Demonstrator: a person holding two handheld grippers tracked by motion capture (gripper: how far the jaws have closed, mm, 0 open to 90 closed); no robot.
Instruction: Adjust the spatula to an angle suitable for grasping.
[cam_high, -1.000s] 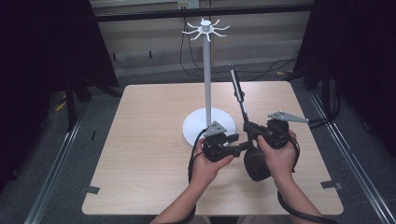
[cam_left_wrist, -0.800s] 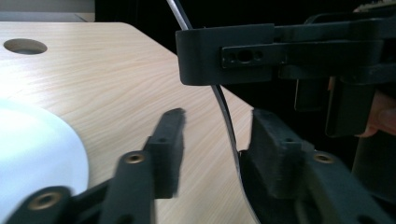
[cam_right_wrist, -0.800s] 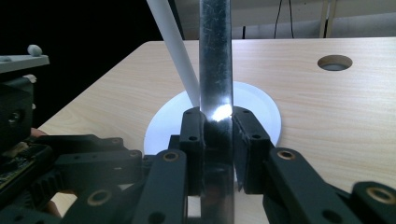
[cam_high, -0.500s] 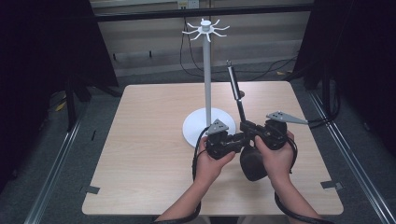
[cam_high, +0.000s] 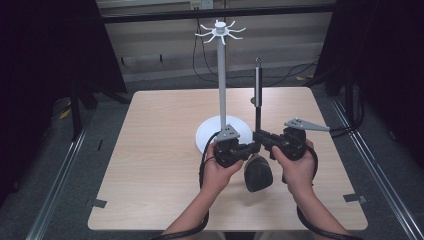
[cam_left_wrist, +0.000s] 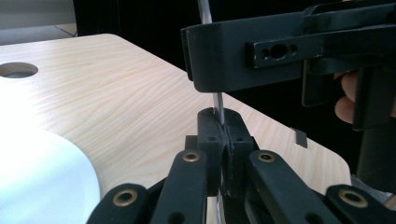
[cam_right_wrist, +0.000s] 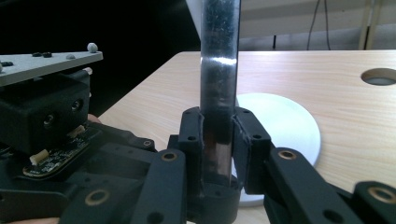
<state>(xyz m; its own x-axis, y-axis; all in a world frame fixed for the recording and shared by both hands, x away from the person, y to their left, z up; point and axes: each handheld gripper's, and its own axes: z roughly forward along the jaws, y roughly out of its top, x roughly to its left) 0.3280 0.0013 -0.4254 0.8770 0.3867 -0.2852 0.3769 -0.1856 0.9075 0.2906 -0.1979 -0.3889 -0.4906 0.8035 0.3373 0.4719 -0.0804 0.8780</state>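
Left gripper view shows my left jaws (cam_left_wrist: 223, 130) pinched on the thin metal neck of the ladle (cam_left_wrist: 217, 108). They have just been closing, and the neck sits between the pads. Right gripper view has my right jaws (cam_right_wrist: 218, 126) clamped round the thicker dark handle (cam_right_wrist: 219, 70), which runs straight up between them.

From the high view, the ladle (cam_high: 258, 95) stands nearly upright just beside the white stand (cam_high: 221, 75). Its dark bowl (cam_high: 257, 172) hangs low between my two hands, above the desk (cam_high: 150, 150).

As I judge it, the work is to get the ladle onto one of the hooks (cam_high: 220, 32) at the top of the stand. Two grips on one stiff shaft fight each other, so I should move both hands as one, or ease one grip before I lift. The handle's end needs to stay upright and clear of the pole on the way up.

My left gripper (cam_high: 252, 148) points in from the left and my right gripper (cam_high: 260, 137) from the right, roughly level and nose to nose. The right grips a little higher on the shaft, and both forearms reach forward from the near edge.
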